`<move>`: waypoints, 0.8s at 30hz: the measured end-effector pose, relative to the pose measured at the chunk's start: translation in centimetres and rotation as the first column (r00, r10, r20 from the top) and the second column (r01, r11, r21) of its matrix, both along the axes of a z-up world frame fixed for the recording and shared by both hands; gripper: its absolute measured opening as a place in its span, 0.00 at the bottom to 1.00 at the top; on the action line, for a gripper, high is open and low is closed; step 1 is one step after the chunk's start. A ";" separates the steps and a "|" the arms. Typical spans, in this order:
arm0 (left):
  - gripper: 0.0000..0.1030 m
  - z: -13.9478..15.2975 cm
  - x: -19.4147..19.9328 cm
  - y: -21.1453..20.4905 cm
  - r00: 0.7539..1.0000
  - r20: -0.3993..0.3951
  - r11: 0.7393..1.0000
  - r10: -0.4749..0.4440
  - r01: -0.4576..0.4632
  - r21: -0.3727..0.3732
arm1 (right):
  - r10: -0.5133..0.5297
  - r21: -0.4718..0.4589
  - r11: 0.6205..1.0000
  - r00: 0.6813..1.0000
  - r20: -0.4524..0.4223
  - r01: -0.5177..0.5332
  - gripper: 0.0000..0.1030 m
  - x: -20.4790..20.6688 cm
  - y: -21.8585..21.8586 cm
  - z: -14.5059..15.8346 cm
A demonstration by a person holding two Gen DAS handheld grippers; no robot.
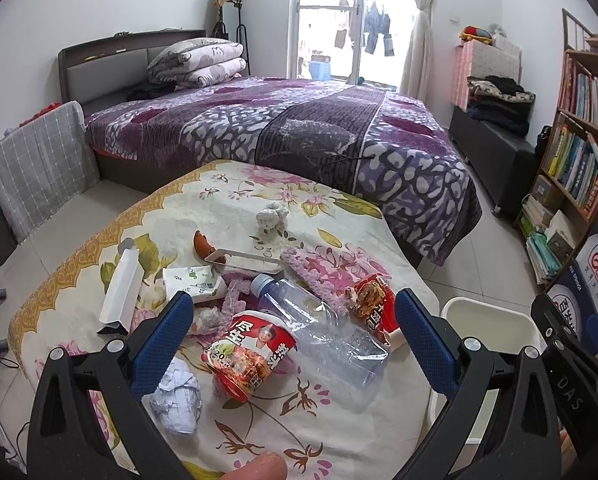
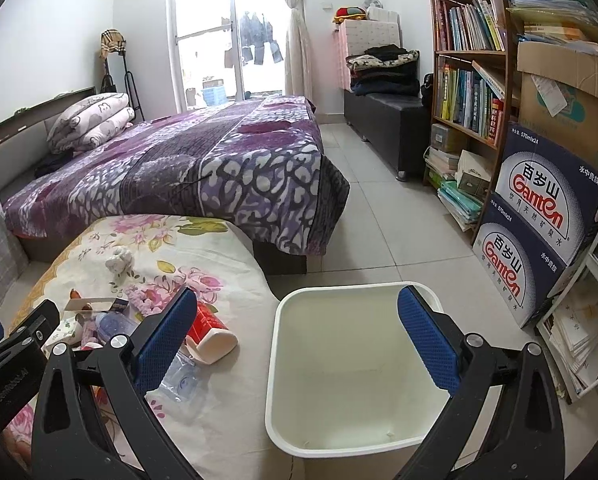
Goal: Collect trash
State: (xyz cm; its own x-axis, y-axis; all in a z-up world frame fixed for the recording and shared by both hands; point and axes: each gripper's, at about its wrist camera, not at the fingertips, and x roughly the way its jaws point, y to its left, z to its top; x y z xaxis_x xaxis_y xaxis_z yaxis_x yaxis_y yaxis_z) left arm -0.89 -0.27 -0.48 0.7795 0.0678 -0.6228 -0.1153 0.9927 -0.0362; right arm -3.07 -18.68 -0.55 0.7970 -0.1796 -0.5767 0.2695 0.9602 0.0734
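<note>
A white rectangular bin (image 2: pixel 351 364) (smooth plastic, nothing inside) is seen right of the floral table (image 1: pixel 259 432). Trash is strewn there: clear crinkled bottle (image 1: pixel 323 332), red noodle cup (image 1: pixel 247 352). Left gripper (image 1: pixel 295 344) and right gripper (image 2: pixel 299 344) are spread wide, unladen.

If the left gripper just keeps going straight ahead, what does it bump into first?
Probably the red noodle cup, lying on its side between the open jaws of the left gripper, with the clear bottle right beside it. Depth is hard to judge.

Bright window (image 1: pixel 331 16) glare, fisheye-warped edges
</note>
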 end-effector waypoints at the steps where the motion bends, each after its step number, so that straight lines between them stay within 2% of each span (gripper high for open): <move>1: 0.95 0.0 0.0 0.0 1.000 -0.001 1.000 0.001 -0.001 0.000 | 0.000 0.000 1.000 1.000 0.000 0.000 0.93 0.0 0.0 0.0; 24: 0.95 -0.2 0.1 0.1 1.000 -0.011 1.000 0.002 -0.002 -0.004 | 0.003 0.007 1.000 1.000 -0.007 -0.003 0.93 0.0 0.1 -0.2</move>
